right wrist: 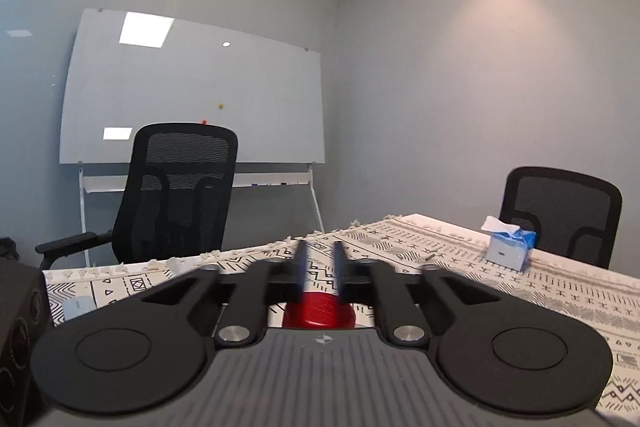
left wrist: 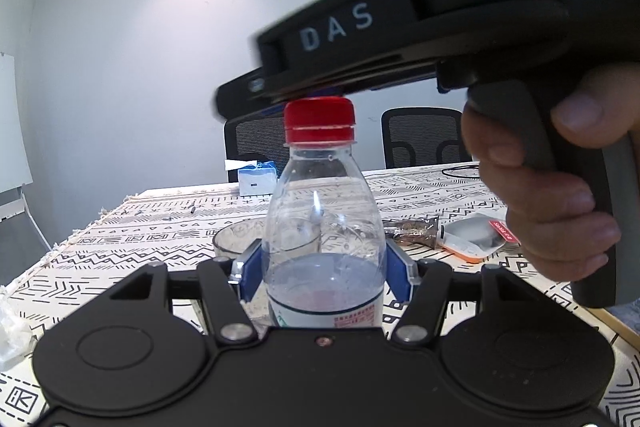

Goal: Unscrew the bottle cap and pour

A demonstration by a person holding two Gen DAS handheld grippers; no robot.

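L gripper (left wrist: pixel 324 277) is clamped on the bottle (left wrist: pixel 324 227), blue pads (left wrist: pixel 400 277) pressed to both sides of the clear body just above the label. Bottle stands upright at frame center in the L wrist view, roughly a third full of liquid. Red cap (left wrist: pixel 320 121) is on the neck.

R gripper (right wrist: pixel 320 267) sits right over the cap, its body coming in from 2 o'clock in the L wrist view, held by a hand (left wrist: pixel 548 195) wrapped round the handle at 3 o'clock. In the R wrist view the cap (right wrist: pixel 319 311) shows low between the two fingers (right wrist: pixel 301 273), which stand close together w/ a narrow gap. Fingers are blurred; can't tell if they touch or squeeze the cap.

Tabletop (left wrist: pixel 140 227) has a patterned black-and-white cloth. Behind the bottle at 10 o'clock: a glass bowl (left wrist: pixel 236 235), partly hidden by it. At 2–3 o'clock from the bottle: a crumpled wrapper (left wrist: pixel 416 229) and, just beside it, a white-and-orange packet (left wrist: pixel 476 235). Tissue box (left wrist: pixel 256 175) near the far edge; also seen at 3 o'clock in the R wrist view (right wrist: pixel 510 247). Black chairs (right wrist: pixel 176 195) beyond the table, whiteboard (right wrist: pixel 192 91) on a stand behind.
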